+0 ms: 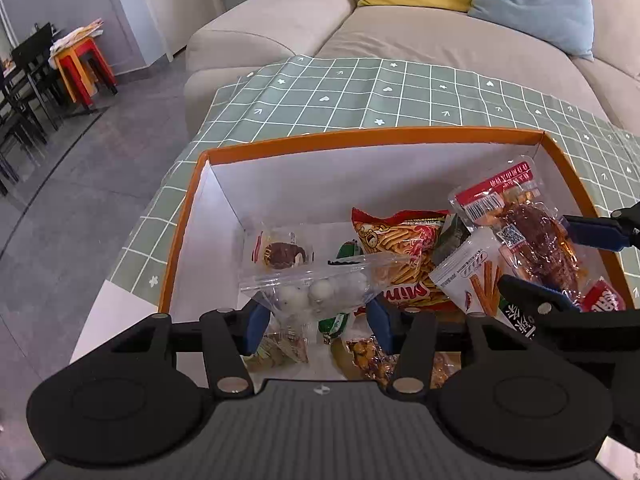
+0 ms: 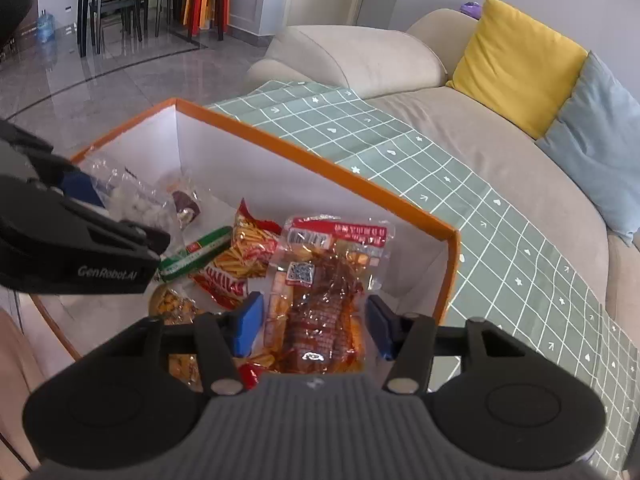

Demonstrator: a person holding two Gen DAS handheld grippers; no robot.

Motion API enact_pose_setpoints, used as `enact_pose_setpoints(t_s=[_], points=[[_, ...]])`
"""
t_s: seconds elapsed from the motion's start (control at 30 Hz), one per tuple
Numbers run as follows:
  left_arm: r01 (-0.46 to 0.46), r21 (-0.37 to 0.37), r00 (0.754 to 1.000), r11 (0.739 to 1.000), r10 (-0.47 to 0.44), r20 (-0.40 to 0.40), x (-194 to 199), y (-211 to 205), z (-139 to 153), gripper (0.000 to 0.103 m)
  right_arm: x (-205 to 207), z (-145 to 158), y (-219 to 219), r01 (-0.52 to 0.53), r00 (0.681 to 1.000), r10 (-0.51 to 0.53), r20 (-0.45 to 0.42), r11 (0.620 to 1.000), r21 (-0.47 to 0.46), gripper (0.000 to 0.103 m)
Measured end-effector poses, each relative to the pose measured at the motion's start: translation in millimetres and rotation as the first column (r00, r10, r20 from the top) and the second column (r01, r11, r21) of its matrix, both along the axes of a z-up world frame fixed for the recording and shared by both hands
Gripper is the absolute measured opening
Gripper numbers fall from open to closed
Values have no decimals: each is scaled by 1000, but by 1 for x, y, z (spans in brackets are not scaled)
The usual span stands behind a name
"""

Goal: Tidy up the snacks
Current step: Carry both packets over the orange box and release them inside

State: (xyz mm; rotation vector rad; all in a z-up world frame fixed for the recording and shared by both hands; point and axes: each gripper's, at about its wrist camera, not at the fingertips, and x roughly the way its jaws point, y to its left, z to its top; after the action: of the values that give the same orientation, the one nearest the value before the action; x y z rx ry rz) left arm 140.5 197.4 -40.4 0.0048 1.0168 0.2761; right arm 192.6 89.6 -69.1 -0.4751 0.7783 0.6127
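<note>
The left gripper (image 1: 318, 316) pinches our clear bag of white balls (image 1: 316, 290) over the orange box (image 2: 320, 160) while the right gripper (image 2: 312, 326), part open, straddles the red meat pack (image 2: 320, 300) at its twelve o'clock; we next release both into the box.

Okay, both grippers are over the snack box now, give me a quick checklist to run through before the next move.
1. Box sits flat on the checked cloth, open side up: ok.
2. Clear pack of white balls is between the left gripper pads: ok; whether they press on it: cannot tell.
3. Clear pack of red meat lies between the right gripper pads with gaps on both sides, not gripped: ok.
4. Both packs are over the inside of the box: ok.
5. The two grippers are apart, not touching: ok.
6. Free floor left in the far part of the box: ok.
</note>
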Motion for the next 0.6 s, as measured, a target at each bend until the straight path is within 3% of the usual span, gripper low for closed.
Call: enact_pose_setpoints(t_s=[0.37, 0.6], points=[[36, 26, 999, 999, -36, -3, 2, -5, 0, 68, -10, 15, -12, -8, 999, 7, 46, 1000, 21, 60], [73, 23, 996, 997, -74, 43, -9, -12, 17, 76, -18, 36, -27, 20, 996, -25, 91, 998, 53, 71]])
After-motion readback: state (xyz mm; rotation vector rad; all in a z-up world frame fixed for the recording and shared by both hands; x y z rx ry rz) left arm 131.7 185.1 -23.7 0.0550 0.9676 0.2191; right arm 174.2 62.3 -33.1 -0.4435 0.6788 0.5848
